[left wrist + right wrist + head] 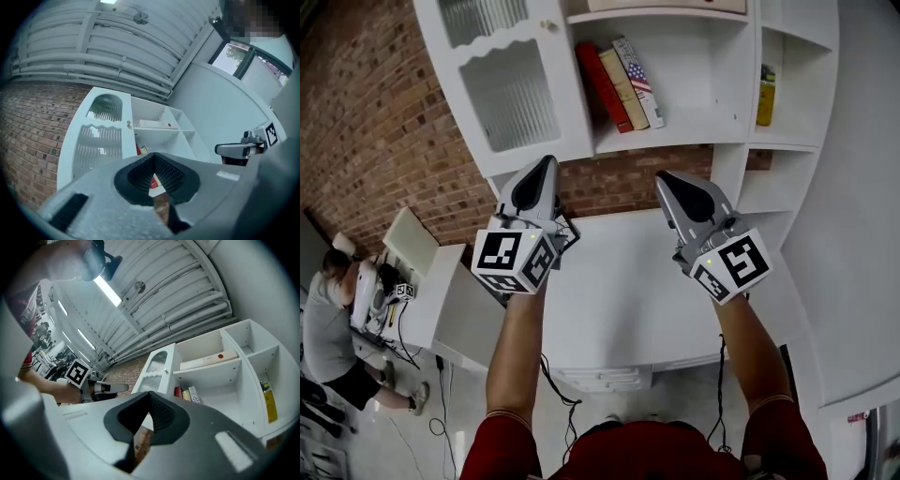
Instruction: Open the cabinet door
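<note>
The white cabinet door [511,80] with ribbed glass panes stands closed at the left of the shelf unit, a small knob [548,25] on its right edge. The door [101,136] and knob [128,123] also show in the left gripper view, and the door [154,371] shows again in the right gripper view. My left gripper [546,163] is raised in front of and below the door, shut and empty, well apart from it. My right gripper [662,176] hangs beside it at the same height, also shut with nothing held.
Several books [619,82] lean on the open shelf right of the door, with a yellow item [766,96] in the far right compartment. A white desk top [628,309] lies below the grippers. A brick wall [366,122] is behind; a person [328,328] sits far left.
</note>
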A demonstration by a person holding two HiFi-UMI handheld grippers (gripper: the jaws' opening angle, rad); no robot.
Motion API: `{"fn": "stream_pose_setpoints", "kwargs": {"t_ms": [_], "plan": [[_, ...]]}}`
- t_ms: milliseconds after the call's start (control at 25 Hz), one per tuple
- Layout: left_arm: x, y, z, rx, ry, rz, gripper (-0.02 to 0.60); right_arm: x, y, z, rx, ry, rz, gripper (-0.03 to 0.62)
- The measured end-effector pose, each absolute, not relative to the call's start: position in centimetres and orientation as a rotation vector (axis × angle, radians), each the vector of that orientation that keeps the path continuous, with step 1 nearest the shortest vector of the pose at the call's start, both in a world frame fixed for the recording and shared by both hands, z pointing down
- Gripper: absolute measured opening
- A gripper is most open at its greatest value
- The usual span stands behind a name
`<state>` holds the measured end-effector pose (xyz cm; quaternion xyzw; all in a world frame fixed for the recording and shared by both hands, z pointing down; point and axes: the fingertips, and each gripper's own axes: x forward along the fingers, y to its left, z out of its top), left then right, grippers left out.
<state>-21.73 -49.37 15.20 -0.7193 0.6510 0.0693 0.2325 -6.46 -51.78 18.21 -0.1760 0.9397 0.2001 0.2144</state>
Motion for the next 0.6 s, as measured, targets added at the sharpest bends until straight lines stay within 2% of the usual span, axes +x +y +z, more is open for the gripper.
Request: {"fn": "stream_pose_setpoints", "kwargs": {"t_ms": [320,600], "plan": [[-24.1,-54.4,8.8,-1.952,1.767,0.188,0.003,-6.7,-54.1,17.1,-0.542,2.593,0.582,0.012],[-25.3,-58.3,3.5,-1.899,1.761,0.172,0.052,-6.7,-55.5,16.1,-0.581,2.591,0.636,0.012]]}}
